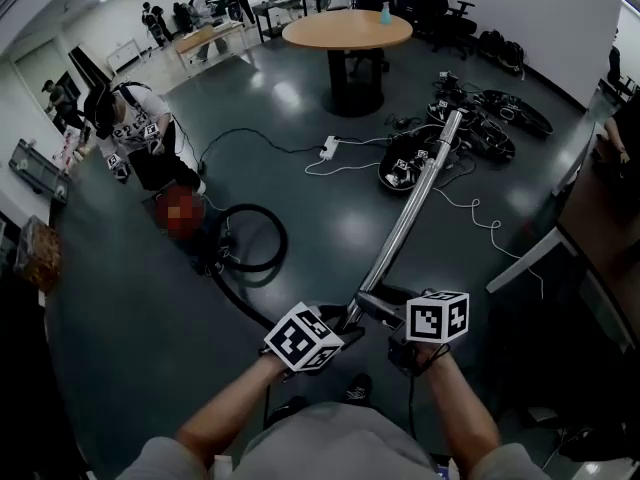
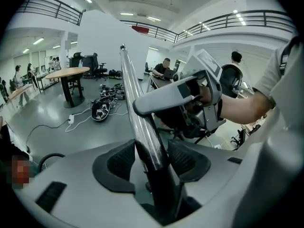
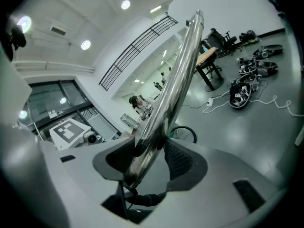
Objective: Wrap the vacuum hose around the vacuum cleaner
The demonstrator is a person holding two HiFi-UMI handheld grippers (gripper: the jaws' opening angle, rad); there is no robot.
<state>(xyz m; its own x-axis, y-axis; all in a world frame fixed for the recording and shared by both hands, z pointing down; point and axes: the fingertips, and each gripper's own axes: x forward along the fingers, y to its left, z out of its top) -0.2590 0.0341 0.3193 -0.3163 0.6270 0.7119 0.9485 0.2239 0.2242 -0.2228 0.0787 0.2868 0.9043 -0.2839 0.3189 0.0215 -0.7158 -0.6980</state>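
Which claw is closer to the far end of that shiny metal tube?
Right. The right claw grips the metal tube higher up, toward its far end; the left claw grips it just behind, at the near black end.

"Where can a hand pass freely?"

"Toward 12 o'clock the grey floor is open up to the power strip and its cables. The metal tube reaches out toward 1 o'clock and bars that side."

"And elsewhere?"

"At 10 o'clock the black hose lies looped, with a crouching person behind it. A heap of gear lies at 1 o'clock, a desk stands at 3, and the round table stands far at 12."
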